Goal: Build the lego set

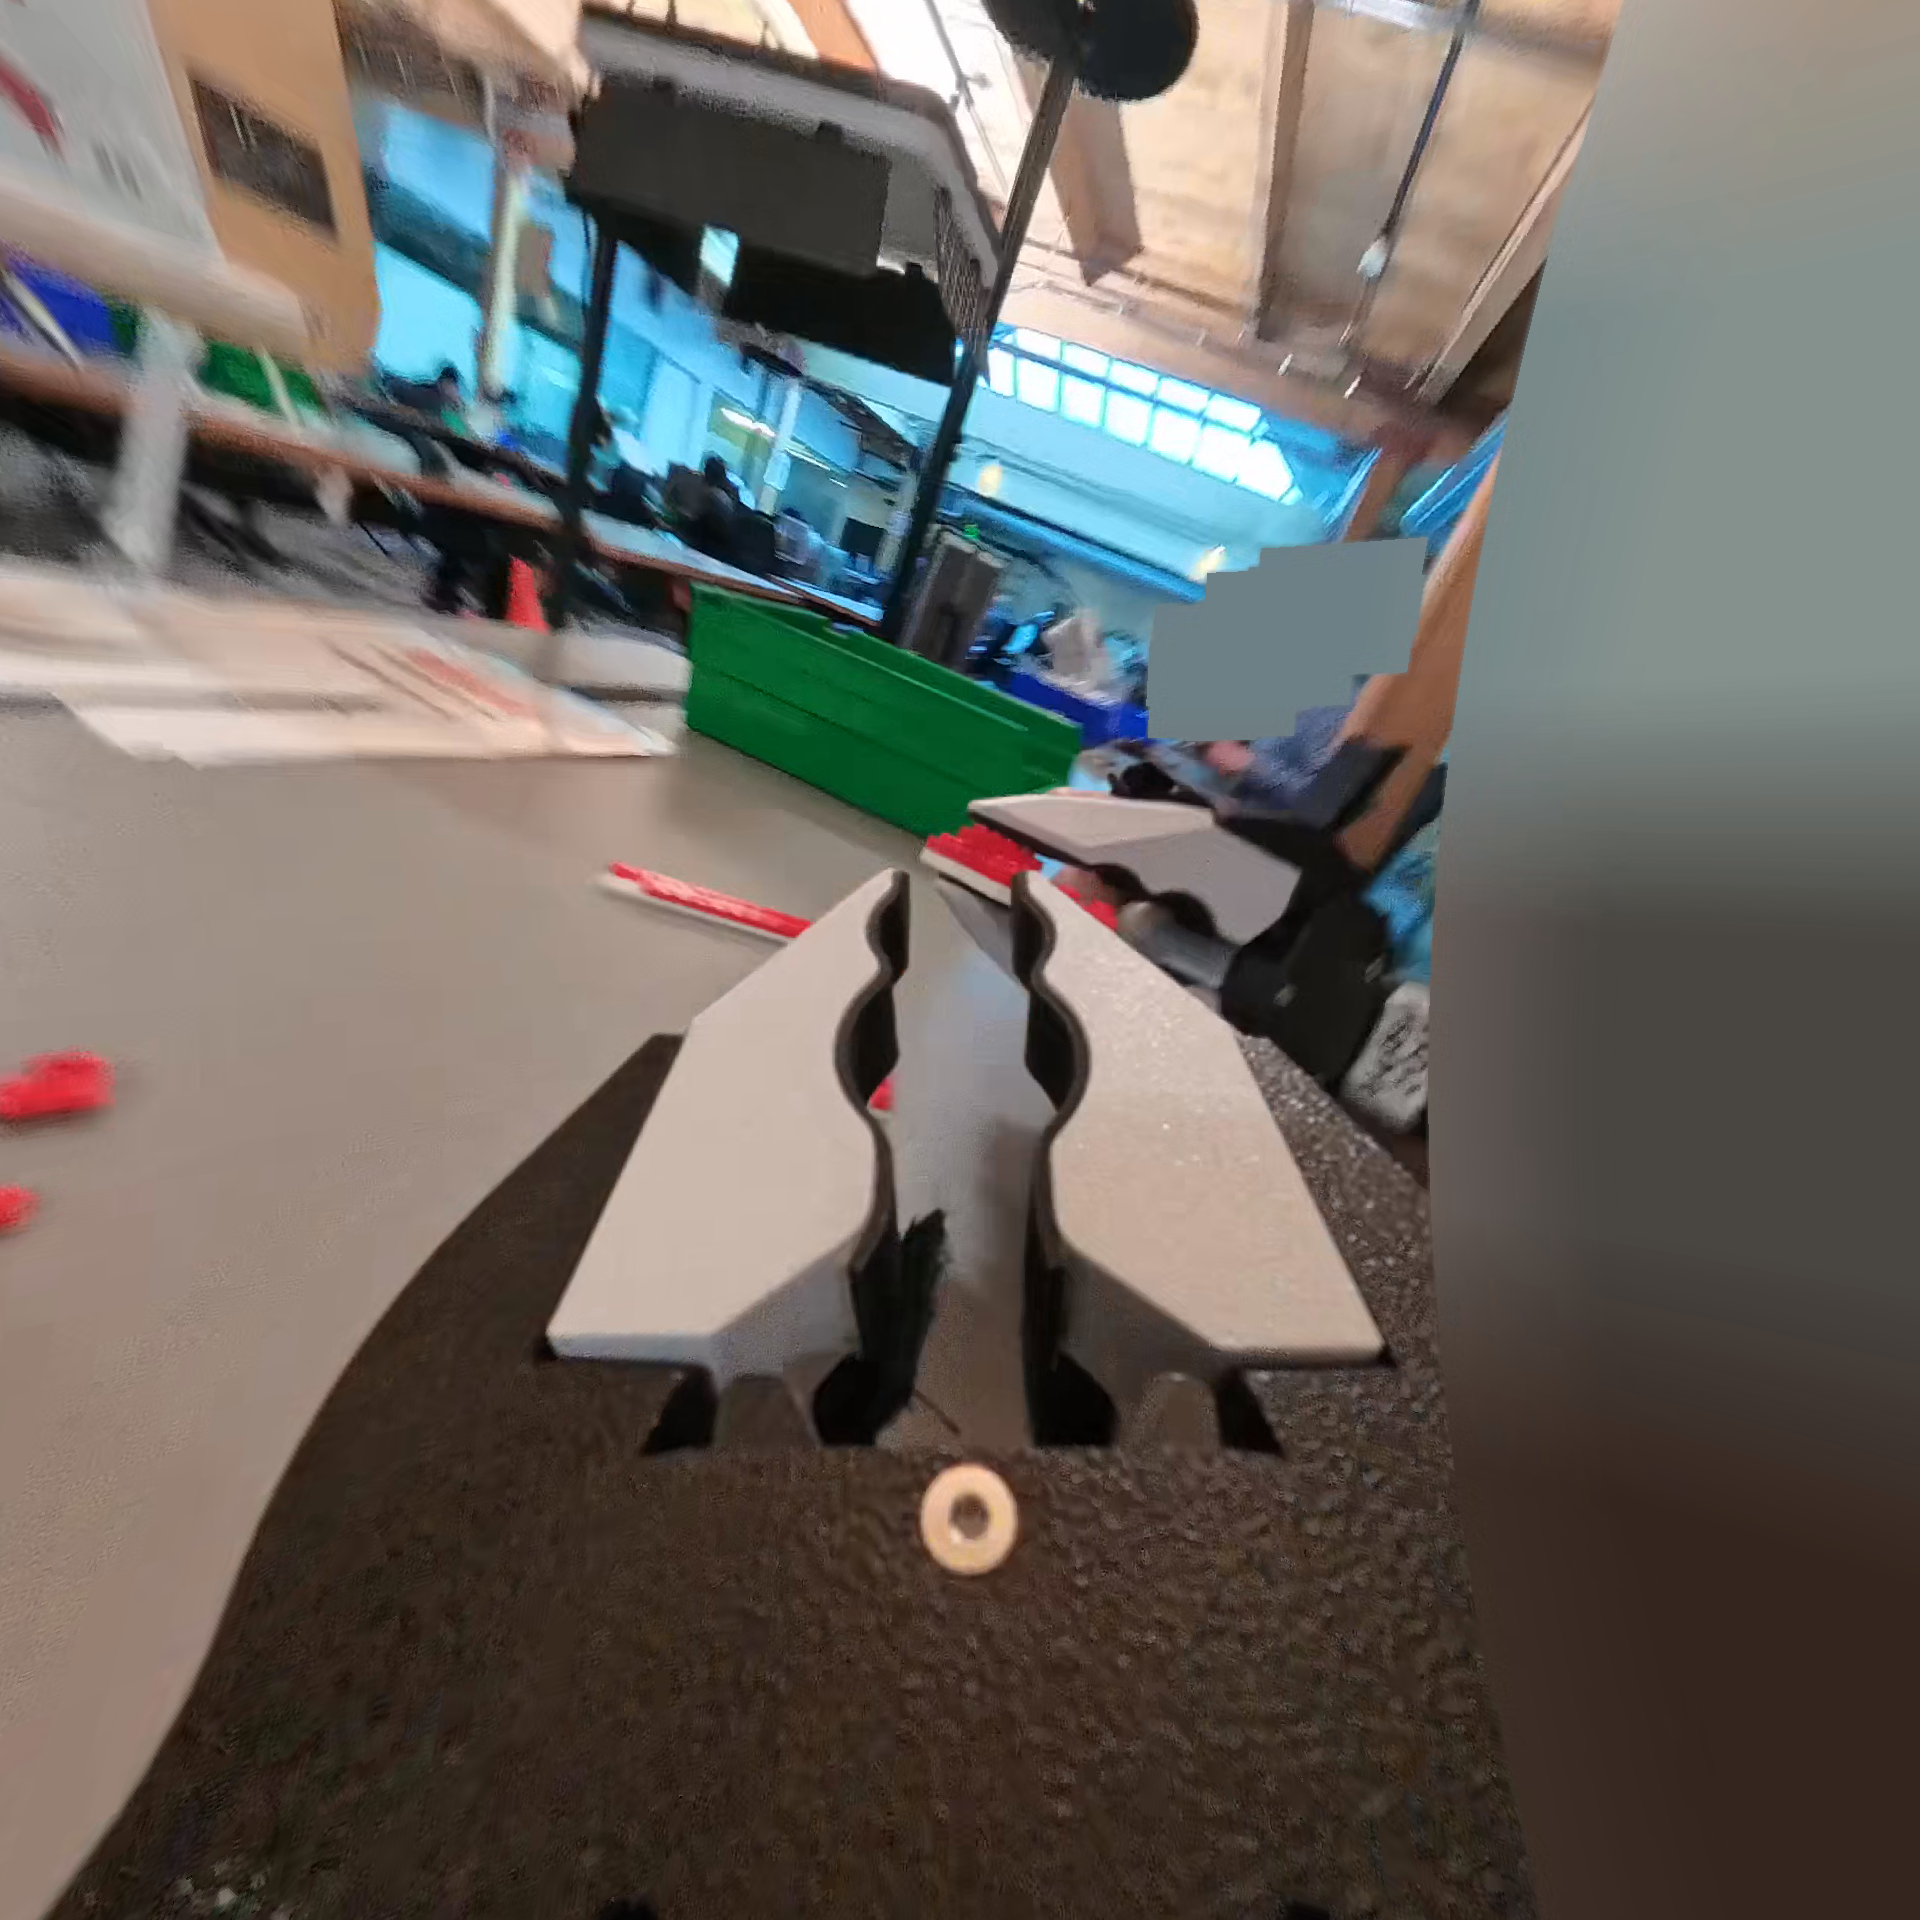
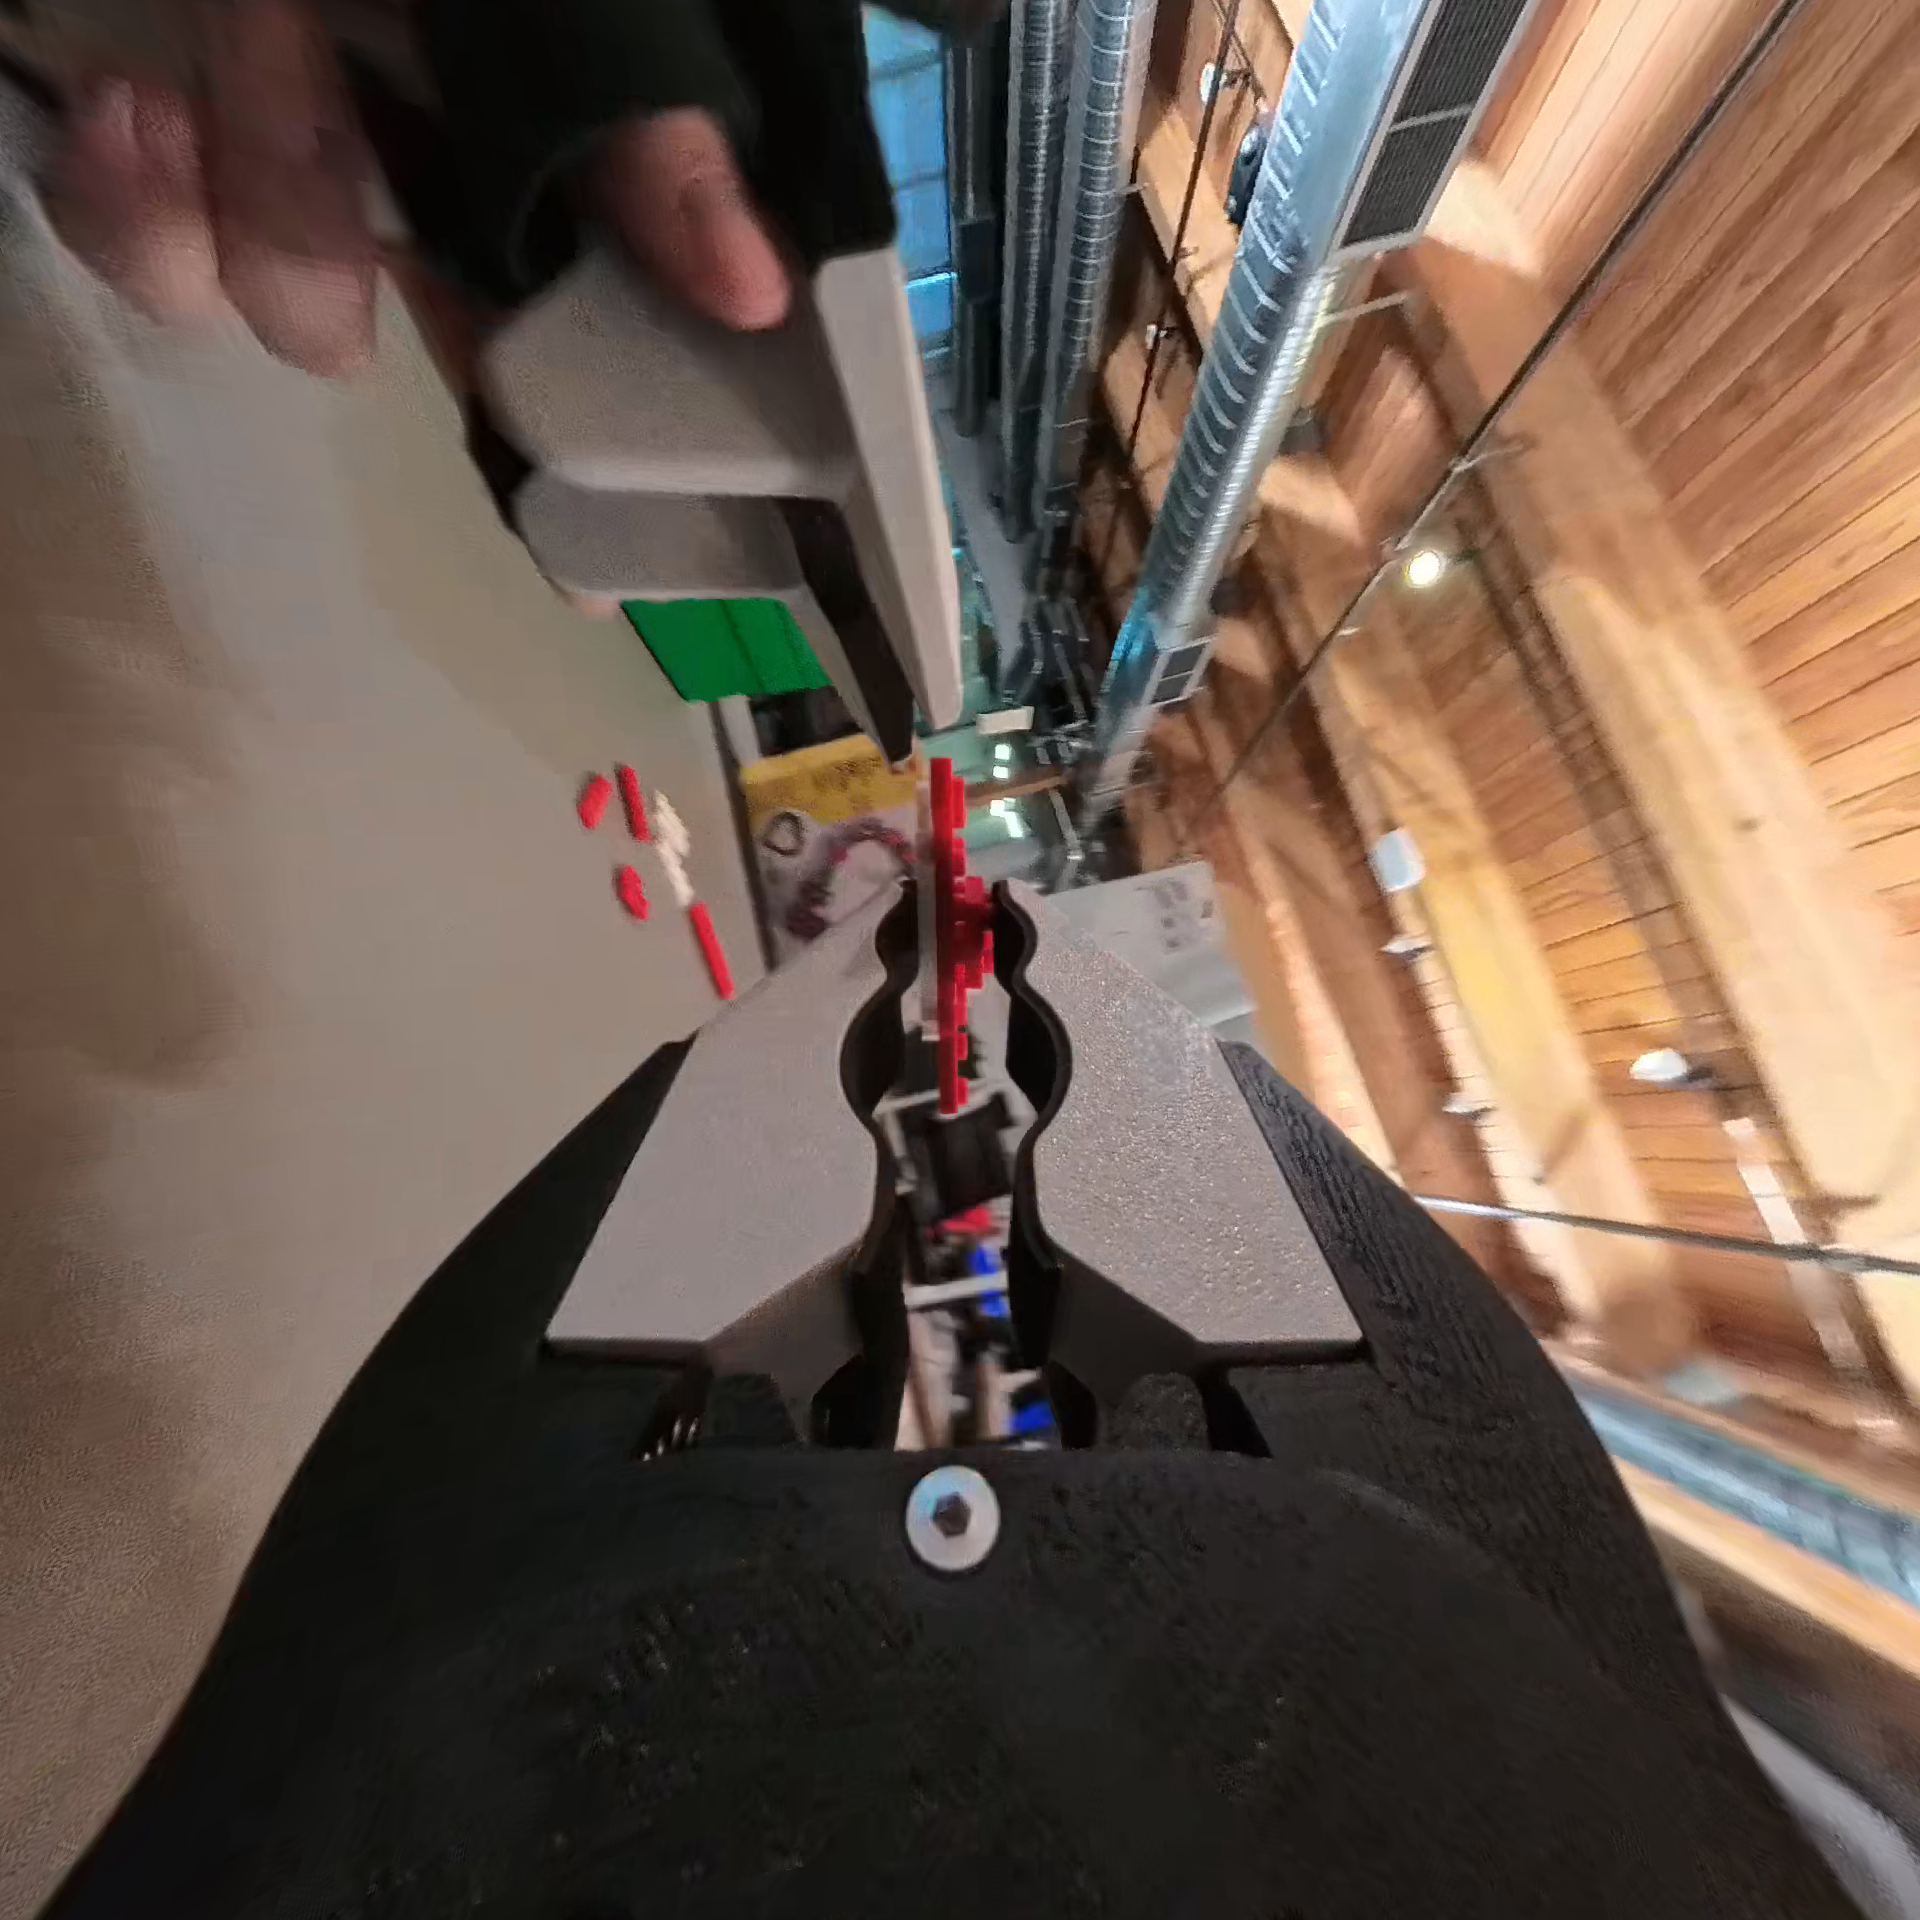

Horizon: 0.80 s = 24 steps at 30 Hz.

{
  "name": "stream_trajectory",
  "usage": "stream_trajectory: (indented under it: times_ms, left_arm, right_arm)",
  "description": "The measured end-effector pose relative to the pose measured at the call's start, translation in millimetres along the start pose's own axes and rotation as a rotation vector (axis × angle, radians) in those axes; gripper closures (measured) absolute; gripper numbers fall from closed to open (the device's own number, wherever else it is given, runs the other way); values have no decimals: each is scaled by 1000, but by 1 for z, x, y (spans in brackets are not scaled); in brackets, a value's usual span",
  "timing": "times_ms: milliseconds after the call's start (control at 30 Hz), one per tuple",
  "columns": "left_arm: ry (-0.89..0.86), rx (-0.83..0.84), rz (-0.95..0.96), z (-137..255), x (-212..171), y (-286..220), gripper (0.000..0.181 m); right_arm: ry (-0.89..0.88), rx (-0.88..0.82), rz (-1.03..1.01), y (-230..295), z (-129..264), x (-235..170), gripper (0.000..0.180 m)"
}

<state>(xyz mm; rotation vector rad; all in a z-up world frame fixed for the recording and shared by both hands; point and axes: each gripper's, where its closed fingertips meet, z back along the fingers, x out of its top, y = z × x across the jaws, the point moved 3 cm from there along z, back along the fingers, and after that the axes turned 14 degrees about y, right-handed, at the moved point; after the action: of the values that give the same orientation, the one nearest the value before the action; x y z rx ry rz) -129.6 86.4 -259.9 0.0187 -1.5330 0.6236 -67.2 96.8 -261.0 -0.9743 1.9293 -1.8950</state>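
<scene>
While the right gripper (image 2: pixel 951 894) clamps a flat red and white lego plate (image 2: pixel 948 935) between its grey fingers (image 2: pixel 1122 1122), the plate stands edge-on to that camera, its long axis running straight away from the gripper and its far end sticking out past the fingertips. Its studded red side faces the right-hand finger and a thin white layer faces the left-hand one. In the left wrist view the same plate (image 1: pixel 982 854) shows as a red studded strip lying nearly level, held above the grey table (image 1: pixel 364 935) in the other gripper's fingers.

The left gripper (image 1: pixel 961 883) holds nothing: its jaws stand a narrow gap apart with only the table visible between them, and it points toward the plate's end from close by. Seen from the right wrist view, the left gripper (image 2: pixel 894 727) reaches in from the top, a person's hand (image 2: pixel 686 218) wrapped around its body, its tips just beside the plate's far end; whether they touch it I cannot tell.

Loose red and white pieces (image 2: pixel 655 852) lie scattered on the table. One long red and white strip (image 1: pixel 707 902) lies flat to the left of the left gripper's tips, and two small red bits (image 1: pixel 52 1086) sit further left. A green bin (image 1: pixel 862 707) stands at the table's far side, with papers (image 1: pixel 343 686) spread to its left.
</scene>
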Motion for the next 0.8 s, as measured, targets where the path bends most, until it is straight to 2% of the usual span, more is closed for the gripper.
stream_trajectory:
  times_ms: [100, 200, 467, 600, 800]
  left_arm:
    - [60, -186, 298, -8, -6, -1, 162]
    - [37, -306, 419, -12, -4, -8, 159]
    - [61, -331, 511, -17, -9, -10, 172]
    - [95, -274, 522, -19, -15, -4, 174]
    - [86, -234, 546, -21, -20, 2, 175]
  right_arm:
    - [10, -90, 134, -2, 2, 1, 169]
    - [7, -124, 188, -3, 3, 3, 169]
    - [10, -146, 281, 1, 5, 9, 168]
    - [44, -134, 350, 8, 3, 4, 169]
    - [86, -94, 329, 14, -2, 0, 169]
